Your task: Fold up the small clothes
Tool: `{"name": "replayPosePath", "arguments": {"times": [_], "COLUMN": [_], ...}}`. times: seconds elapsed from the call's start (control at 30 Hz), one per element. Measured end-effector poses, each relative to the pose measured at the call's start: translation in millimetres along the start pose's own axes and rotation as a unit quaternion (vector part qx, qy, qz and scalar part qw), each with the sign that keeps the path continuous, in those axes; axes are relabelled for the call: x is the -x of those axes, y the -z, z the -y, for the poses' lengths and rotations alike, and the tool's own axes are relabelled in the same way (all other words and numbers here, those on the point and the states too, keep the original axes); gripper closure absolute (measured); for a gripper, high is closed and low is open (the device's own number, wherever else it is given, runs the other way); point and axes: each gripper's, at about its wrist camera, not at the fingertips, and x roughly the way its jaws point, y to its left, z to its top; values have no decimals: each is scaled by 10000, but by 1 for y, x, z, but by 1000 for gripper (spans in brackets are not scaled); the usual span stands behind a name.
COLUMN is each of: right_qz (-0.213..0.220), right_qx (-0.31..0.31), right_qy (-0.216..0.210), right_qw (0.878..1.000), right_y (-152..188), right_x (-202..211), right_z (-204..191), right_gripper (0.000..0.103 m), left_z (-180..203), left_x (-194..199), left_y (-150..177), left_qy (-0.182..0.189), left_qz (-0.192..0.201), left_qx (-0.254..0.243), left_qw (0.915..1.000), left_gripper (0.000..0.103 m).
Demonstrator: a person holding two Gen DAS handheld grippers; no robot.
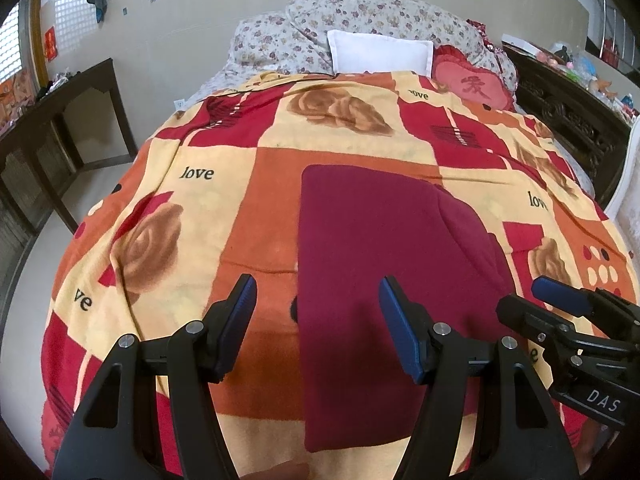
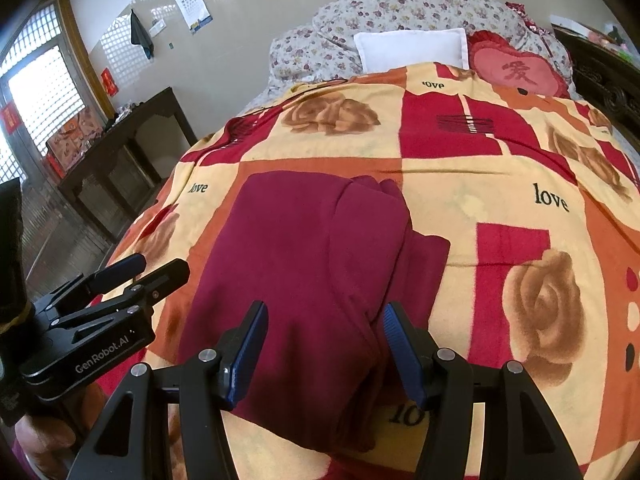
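A dark maroon garment (image 1: 384, 264) lies flat on the patterned blanket (image 1: 240, 208), folded lengthwise into a long strip with a layer turned over on its right side. It also shows in the right wrist view (image 2: 304, 280). My left gripper (image 1: 318, 320) is open and empty, hovering above the garment's near left edge. My right gripper (image 2: 324, 344) is open and empty above the garment's near right part. The right gripper shows in the left wrist view (image 1: 560, 304), and the left gripper shows in the right wrist view (image 2: 152, 270).
The blanket (image 2: 500, 184) covers a bed with floral bedding (image 1: 360, 24), a white pillow (image 1: 380, 54) and a red heart cushion (image 1: 472, 80) at the head. A dark wooden table (image 1: 60, 120) stands to the left, a carved dark cabinet (image 1: 568, 112) to the right.
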Motion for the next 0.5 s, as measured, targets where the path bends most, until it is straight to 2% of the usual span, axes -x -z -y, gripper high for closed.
{"name": "replayPosePath", "arguments": {"times": [0.5], "right_qz": [-116], "right_qx": [-18], "right_qy": [-65], "right_qw": [9999], "right_y": [3], "right_x": [-6], "right_z": [3], "right_gripper": [45], "left_z": [-4], "left_x": [-2], "left_y": [4], "left_qy": [182], "left_qz": [-27], "left_qx": [146], "left_qw": [9997], "left_gripper": [39]}}
